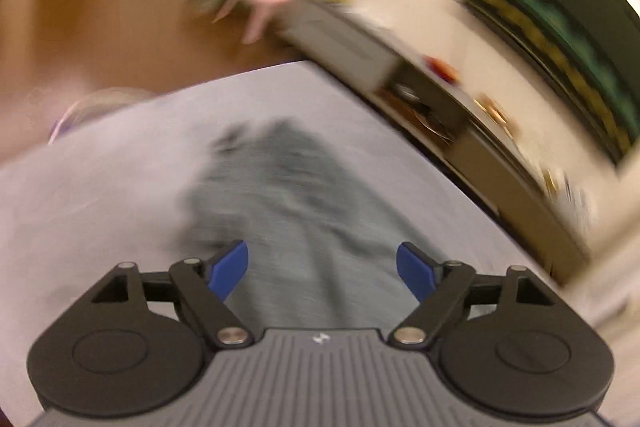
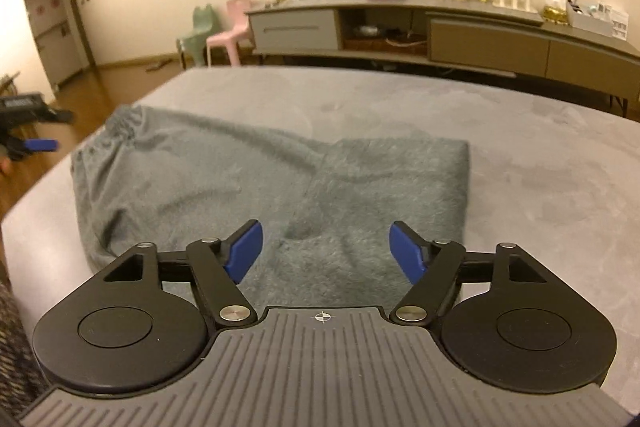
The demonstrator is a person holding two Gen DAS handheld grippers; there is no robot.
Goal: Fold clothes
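Observation:
A grey fleecy garment lies folded over on the grey table, its elastic waistband toward the left edge. My right gripper hovers over the garment's near edge, blue pads wide apart, nothing between them. In the left wrist view, which is motion-blurred, the same garment lies ahead on the table. My left gripper stands open above it, holding nothing. That left gripper also shows in the right wrist view, off the table's left edge.
A long low sideboard with glasses and a fruit bowl runs along the far wall. A green chair and a pink chair stand at its left end. Wooden floor lies left of the table.

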